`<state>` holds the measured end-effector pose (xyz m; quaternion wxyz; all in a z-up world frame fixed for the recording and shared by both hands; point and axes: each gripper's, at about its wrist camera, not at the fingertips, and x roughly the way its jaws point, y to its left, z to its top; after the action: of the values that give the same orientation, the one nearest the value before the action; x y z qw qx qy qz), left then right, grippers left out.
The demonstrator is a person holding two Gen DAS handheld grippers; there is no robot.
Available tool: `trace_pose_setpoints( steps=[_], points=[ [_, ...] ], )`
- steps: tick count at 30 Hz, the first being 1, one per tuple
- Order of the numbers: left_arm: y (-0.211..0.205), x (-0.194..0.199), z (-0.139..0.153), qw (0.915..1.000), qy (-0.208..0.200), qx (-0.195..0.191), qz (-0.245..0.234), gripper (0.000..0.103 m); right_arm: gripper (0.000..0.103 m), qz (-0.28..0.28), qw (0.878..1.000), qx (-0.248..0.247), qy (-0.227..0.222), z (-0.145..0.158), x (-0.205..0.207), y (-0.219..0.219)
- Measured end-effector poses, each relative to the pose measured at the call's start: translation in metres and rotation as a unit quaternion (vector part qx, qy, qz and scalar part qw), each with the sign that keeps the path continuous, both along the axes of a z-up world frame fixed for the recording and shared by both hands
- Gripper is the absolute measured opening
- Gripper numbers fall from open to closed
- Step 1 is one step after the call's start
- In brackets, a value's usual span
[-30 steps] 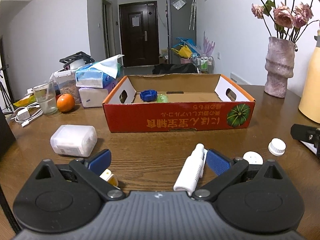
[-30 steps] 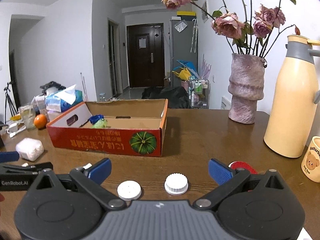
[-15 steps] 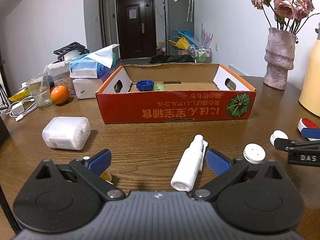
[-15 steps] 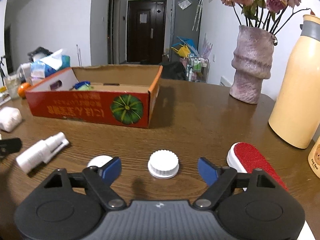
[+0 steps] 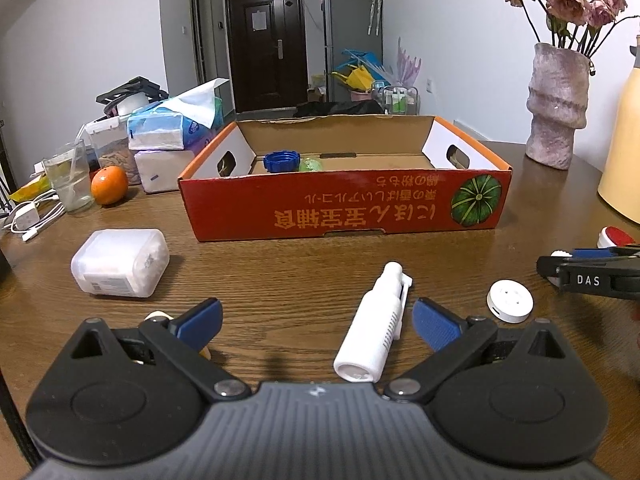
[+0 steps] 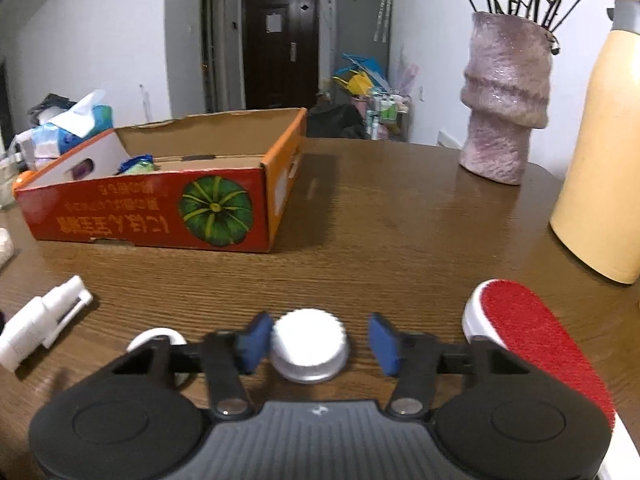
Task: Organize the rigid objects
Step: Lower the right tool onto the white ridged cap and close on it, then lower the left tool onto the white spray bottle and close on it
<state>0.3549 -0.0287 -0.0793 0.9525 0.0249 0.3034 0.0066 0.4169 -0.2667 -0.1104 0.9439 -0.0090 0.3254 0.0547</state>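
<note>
While its blue-padded jaws are closing, the right gripper (image 6: pixel 314 344) straddles a white ribbed plastic cap (image 6: pixel 309 346) lying on the brown wooden table (image 6: pixel 400 240); the left pad touches it, the right pad stands just clear, so no pinch yet. Low placement suits gripping the cap's rim. The left gripper (image 5: pixel 316 320) waits spread wide around a white plastic spray bottle (image 5: pixel 374 332), near the red cardboard box (image 5: pixel 344 204), the likely destination.

White walls (image 5: pixel 80 40) ring the room, a dark door (image 5: pixel 266 44) stands at the far end, a grey fridge (image 5: pixel 352 32) beside it, brown wooden table (image 6: pixel 400 220) up front.
</note>
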Motion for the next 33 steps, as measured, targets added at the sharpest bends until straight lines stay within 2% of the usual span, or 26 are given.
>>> trace_pose_setpoints(
  steps=[6,18,25,33],
  points=[
    [0.000,0.004,-0.003,1.0000,0.008,-0.002,-0.003,0.103,0.038,0.009,1.000,-0.011,-0.012,0.001,-0.007,0.008],
    [-0.004,0.011,-0.010,0.9994,0.025,-0.011,-0.021,0.103,0.038,-0.017,0.997,0.035,-0.068,0.019,-0.035,0.005],
    [-0.010,0.031,-0.024,0.9980,0.055,-0.026,-0.016,0.103,0.038,-0.014,0.996,0.039,-0.077,0.022,-0.045,0.013],
    [-0.019,0.043,-0.032,0.9976,0.068,-0.010,-0.014,0.103,0.038,-0.011,0.996,0.040,-0.077,0.023,-0.048,0.015]
  ],
)
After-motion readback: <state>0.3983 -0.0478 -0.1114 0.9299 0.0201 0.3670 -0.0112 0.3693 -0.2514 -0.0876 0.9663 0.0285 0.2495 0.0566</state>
